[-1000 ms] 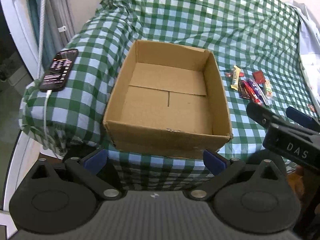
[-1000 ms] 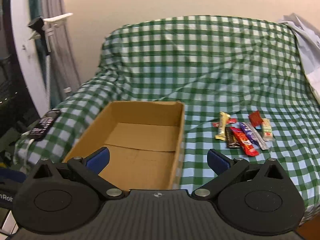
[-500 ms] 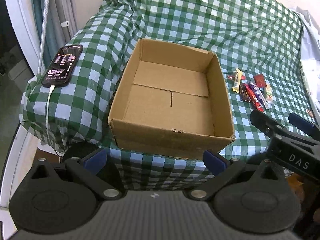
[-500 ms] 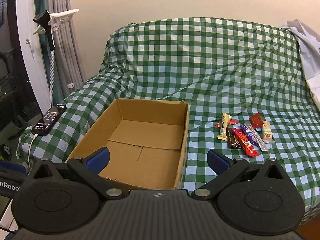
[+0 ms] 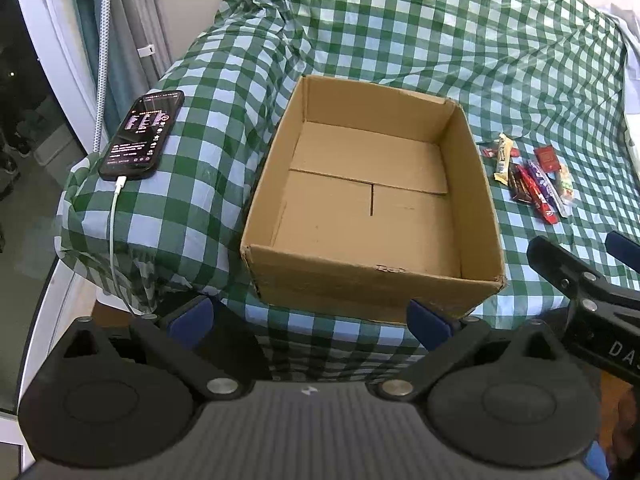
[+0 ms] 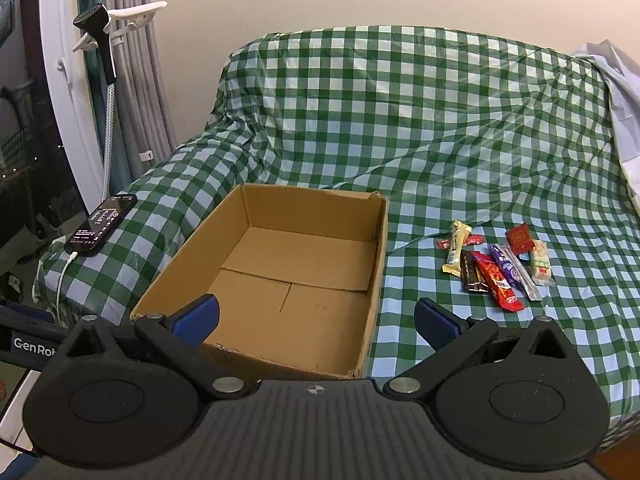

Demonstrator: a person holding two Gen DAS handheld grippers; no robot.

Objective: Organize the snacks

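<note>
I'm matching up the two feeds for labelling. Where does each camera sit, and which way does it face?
Left wrist: on the left tongs, angled down into the cardboard box; the right tongs show at right.
Right wrist: on the right tongs, facing across the box to the wall.
Shared: box, snacks, phone, checked cloth.

The print on the snack wrappers (image 6: 497, 266) at two o'clock is too small to read. The right gripper (image 5: 600, 264) is cut off at three o'clock. The phone's cable (image 5: 114, 240) disappears behind the left gripper (image 5: 308, 318).
</note>
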